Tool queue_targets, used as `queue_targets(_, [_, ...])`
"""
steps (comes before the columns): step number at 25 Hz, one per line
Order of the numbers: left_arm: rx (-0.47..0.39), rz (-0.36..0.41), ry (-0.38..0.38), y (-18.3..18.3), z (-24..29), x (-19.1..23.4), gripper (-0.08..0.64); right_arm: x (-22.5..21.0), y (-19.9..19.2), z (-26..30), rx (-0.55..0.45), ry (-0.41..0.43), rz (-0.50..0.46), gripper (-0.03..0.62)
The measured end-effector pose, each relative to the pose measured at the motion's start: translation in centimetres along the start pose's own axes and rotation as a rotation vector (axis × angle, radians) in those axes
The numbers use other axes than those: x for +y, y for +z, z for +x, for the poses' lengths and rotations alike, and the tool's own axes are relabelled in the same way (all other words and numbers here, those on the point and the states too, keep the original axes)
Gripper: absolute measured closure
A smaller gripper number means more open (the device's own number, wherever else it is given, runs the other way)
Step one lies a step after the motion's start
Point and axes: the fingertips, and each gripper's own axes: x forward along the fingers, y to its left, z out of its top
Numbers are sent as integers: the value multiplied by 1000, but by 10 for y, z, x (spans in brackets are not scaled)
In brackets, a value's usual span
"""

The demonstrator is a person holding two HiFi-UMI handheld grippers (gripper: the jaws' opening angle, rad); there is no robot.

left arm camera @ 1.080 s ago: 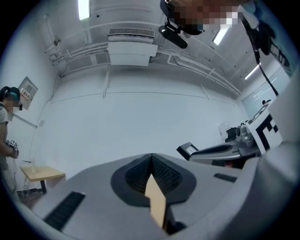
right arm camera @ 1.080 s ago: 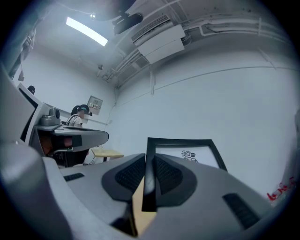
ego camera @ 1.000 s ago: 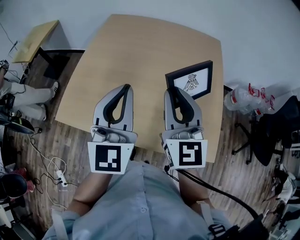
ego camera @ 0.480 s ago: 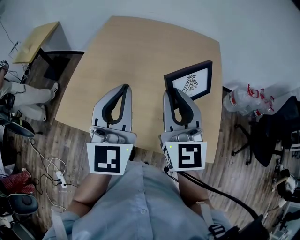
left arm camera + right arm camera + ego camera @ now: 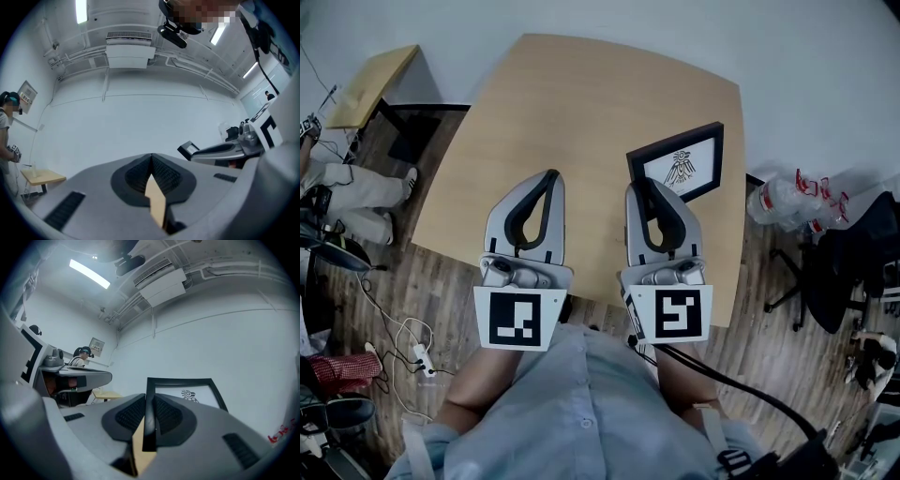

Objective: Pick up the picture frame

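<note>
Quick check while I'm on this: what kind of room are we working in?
Likely an office or lab workroom: a wooden table with the picture frame, a ceiling air conditioner, an office chair and loose cables on wood-look flooring.

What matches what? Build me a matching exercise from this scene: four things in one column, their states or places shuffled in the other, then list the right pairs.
Things:
1. left gripper
2. right gripper
3. picture frame
4. small side table

States or places:
A. black border, bird drawing inside
B. fingers closed on a black edge
C. off the far left corner of the big table
D. fingers together, nothing between them

Pairs: 1-D, 2-B, 3-A, 4-C
</note>
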Motion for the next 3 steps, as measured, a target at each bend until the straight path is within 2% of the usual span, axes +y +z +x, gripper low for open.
queue_targets(3, [-3, -1, 0, 1, -1, -1, 558, 0, 1, -1, -1, -2, -2, 531])
